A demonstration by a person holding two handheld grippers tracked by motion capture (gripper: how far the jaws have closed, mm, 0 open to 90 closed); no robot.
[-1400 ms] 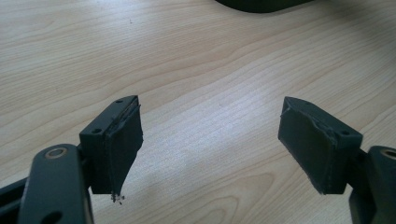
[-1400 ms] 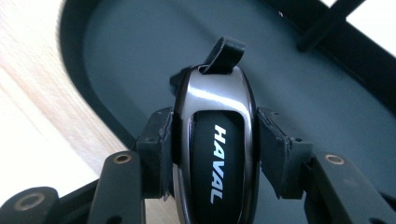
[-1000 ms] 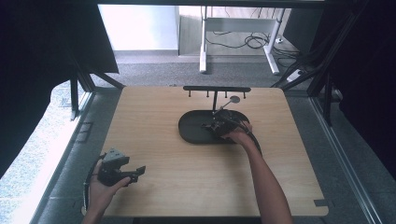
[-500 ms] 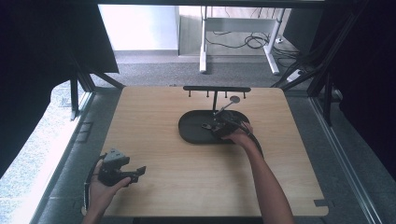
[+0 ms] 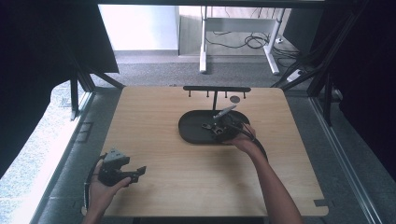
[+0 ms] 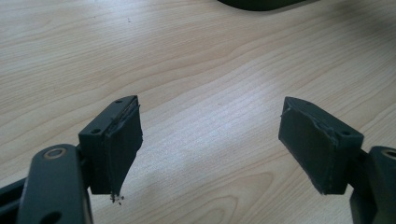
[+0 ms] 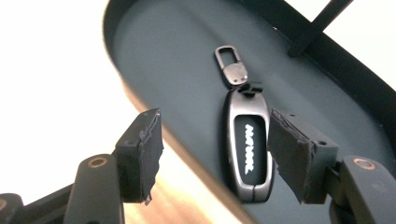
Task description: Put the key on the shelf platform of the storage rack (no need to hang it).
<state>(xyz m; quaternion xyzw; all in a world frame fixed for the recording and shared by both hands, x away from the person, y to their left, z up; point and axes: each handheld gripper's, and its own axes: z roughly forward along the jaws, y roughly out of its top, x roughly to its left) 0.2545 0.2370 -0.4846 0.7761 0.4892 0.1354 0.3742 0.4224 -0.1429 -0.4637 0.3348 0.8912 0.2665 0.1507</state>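
1. Step in hand, as judged: key fob (image 7: 248,150) just set down in the black oval tray (image 5: 191,133); release looks complete, retreat under way.
2. Right claw (image 7: 212,158): jaws just been opening, now spread about halfway, pads clear of the fob. Fob lying between the jaws but nearer the right-hand pad as seen in the right gripper view; whether touching that pad cannot be told, nothing pinched.
3. Key fob: flat on the tray floor, close to the near rim, dark window with pale lettering facing up, small metal clip (image 7: 231,63) at its far end pointing toward the stand's upright post (image 7: 313,25).
4. Tray and stand: near the back middle of the wooden counter (image 5: 154,121), the hook rail (image 5: 216,88) across the top of the post, a round tag (image 5: 235,99) hanging from it.
5. Left claw (image 6: 210,140): spread wide, empty, over bare wood; in the high view (image 5: 133,173) parked at the near left corner of the counter, well apart from the tray.
6. Next move, as judged: lift the right claw straight up and back, jaws kept apart, clear of the tray rim and of the clip so the fob is not dragged along.
7. Risk: right-hand pad brushing the fob on the way out and shifting it against the rim.
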